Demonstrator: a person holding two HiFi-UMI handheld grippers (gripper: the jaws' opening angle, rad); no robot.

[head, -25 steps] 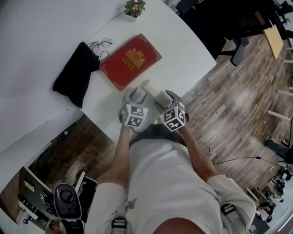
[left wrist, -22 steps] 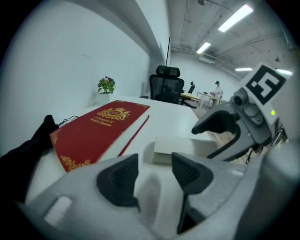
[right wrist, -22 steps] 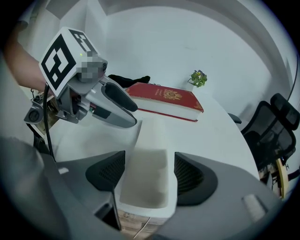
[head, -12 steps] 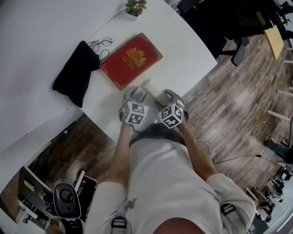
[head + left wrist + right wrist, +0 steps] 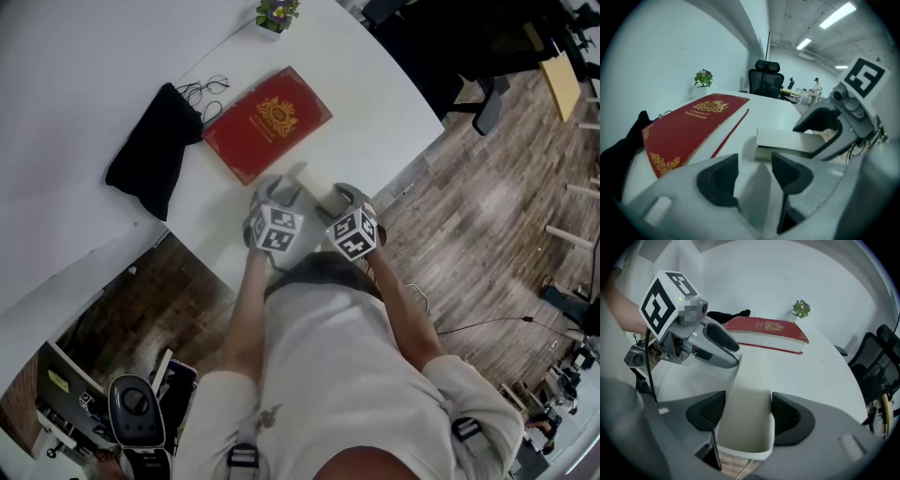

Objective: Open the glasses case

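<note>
The glasses case [image 5: 317, 185] is a cream oblong box lying on the white table near its front edge. My right gripper [image 5: 330, 195] is shut on it, and in the right gripper view the case [image 5: 747, 399] fills the gap between the two dark pads [image 5: 787, 416]. My left gripper [image 5: 279, 194] sits just left of the case, its tips by the case's side [image 5: 736, 357]. In the left gripper view its jaws [image 5: 754, 176] stand a little apart with nothing between them. The case [image 5: 787, 143] lies just ahead of them, with the right gripper's fingers [image 5: 825, 136] around it.
A red book [image 5: 267, 124] lies behind the case. A black pouch [image 5: 155, 150] and wire glasses [image 5: 206, 94] lie farther left, with a small potted plant [image 5: 275, 16] at the back. The table edge [image 5: 403, 159] drops to wooden floor on the right. A black office chair [image 5: 766, 77] stands beyond.
Both grippers have shifted only slightly and stay close together. The case stays in the right gripper's hold.
</note>
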